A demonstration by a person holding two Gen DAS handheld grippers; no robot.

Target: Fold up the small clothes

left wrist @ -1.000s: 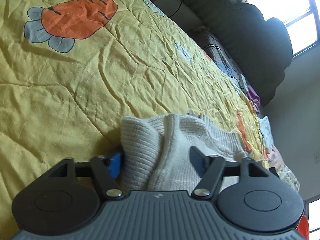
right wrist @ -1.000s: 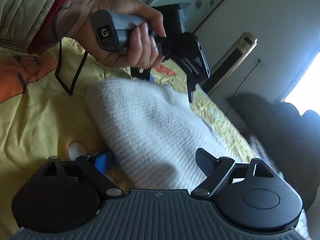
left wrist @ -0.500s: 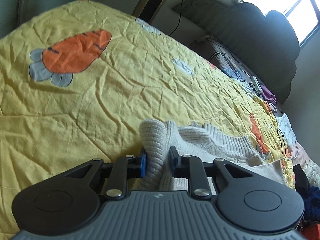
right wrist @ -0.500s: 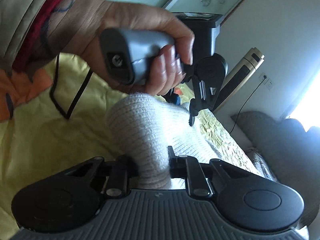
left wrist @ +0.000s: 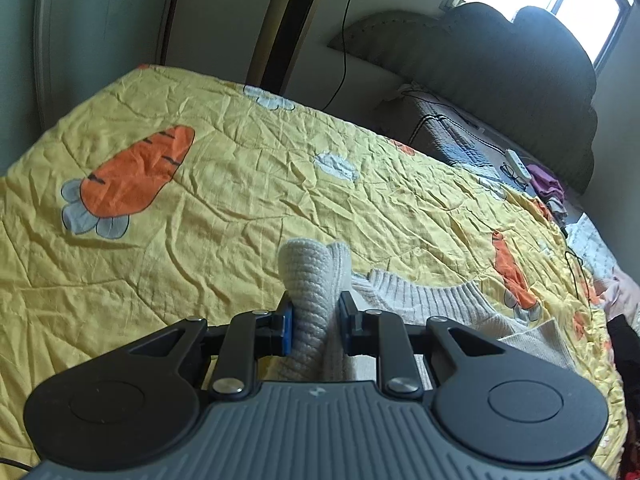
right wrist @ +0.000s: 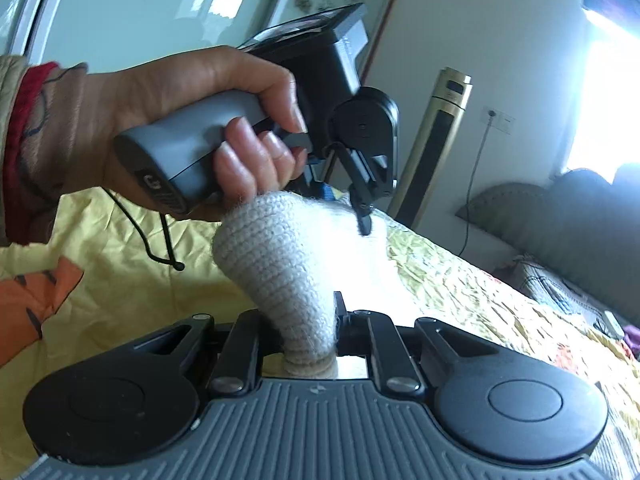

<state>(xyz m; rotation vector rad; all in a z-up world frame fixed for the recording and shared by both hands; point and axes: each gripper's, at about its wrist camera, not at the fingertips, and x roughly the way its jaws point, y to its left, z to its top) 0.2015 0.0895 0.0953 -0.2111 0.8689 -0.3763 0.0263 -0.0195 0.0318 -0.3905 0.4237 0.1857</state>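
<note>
A yellow bedspread (left wrist: 248, 216) with orange carrot prints covers the bed, with a dark padded headboard (left wrist: 520, 80) at its far end under a bright window. A cream knitted sweater (left wrist: 424, 300) lies on the bedspread, two bunches of it lifted clear. The left gripper (left wrist: 314, 322) is clamped on one bunched fold of the sweater. The right gripper (right wrist: 308, 320) pinches another gathered fold, its jaws closing tight on the knit. In the right wrist view a hand (right wrist: 192, 120) in a red-cuffed sleeve holds the left gripper's grey handle just above the sweater.
</note>
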